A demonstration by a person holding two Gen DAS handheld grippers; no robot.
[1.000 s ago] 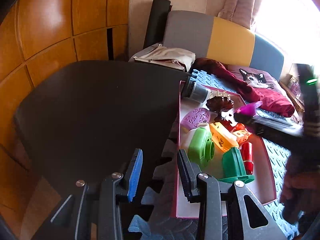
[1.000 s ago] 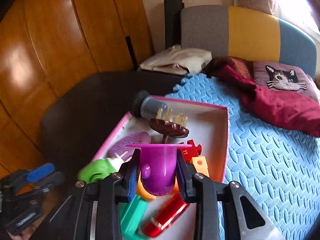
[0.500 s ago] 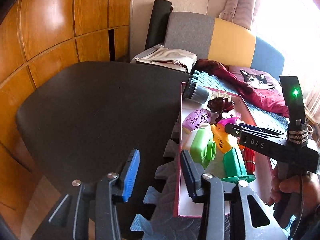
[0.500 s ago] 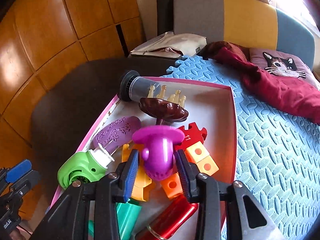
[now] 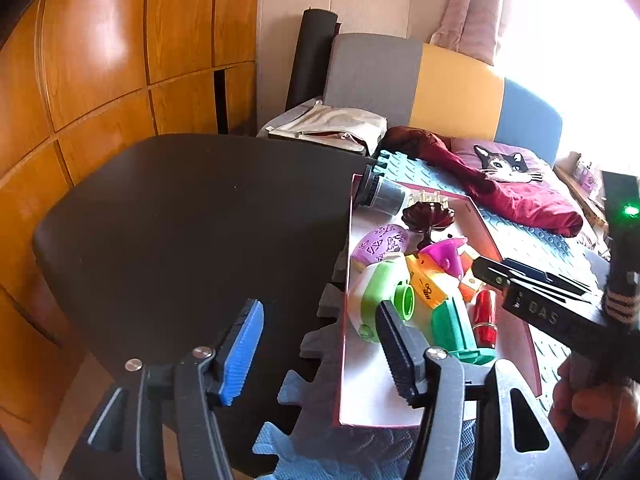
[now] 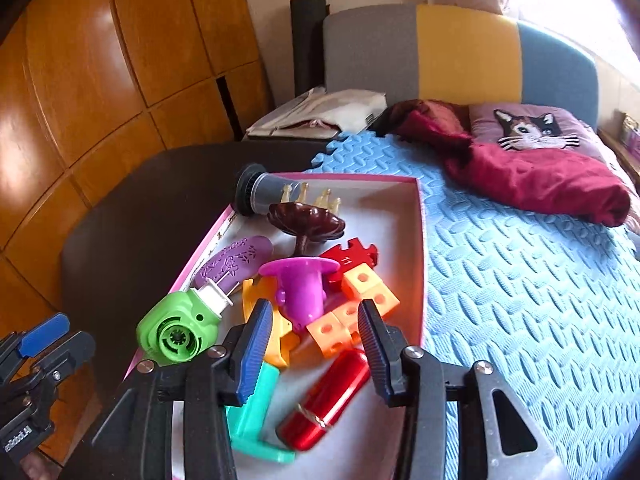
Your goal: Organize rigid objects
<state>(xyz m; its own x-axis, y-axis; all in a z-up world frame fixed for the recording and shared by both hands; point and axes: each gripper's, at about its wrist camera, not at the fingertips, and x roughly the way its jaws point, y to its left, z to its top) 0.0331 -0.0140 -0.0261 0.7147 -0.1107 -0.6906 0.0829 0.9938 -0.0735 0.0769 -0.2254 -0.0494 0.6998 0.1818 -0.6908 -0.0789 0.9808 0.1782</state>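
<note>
The right gripper (image 6: 314,340) hangs over the near end of the pink box (image 6: 420,240), jaws opening, pads clear of the purple funnel (image 6: 300,284) just ahead. The left gripper (image 5: 316,344) hovers over the dark counter (image 5: 180,220) beside the box, jaws opening on nothing. The box lies on the blue foam mat (image 6: 520,280) and holds the sorted pile. The funnel rests mouth-up on orange blocks (image 6: 352,312) and a yellow piece (image 6: 260,300), beside a green toy (image 6: 180,328) and a red tube (image 6: 328,392). Judged step: release. The right gripper should withdraw straight and high, keeping its pads off the funnel rim so it does not tip.
</note>
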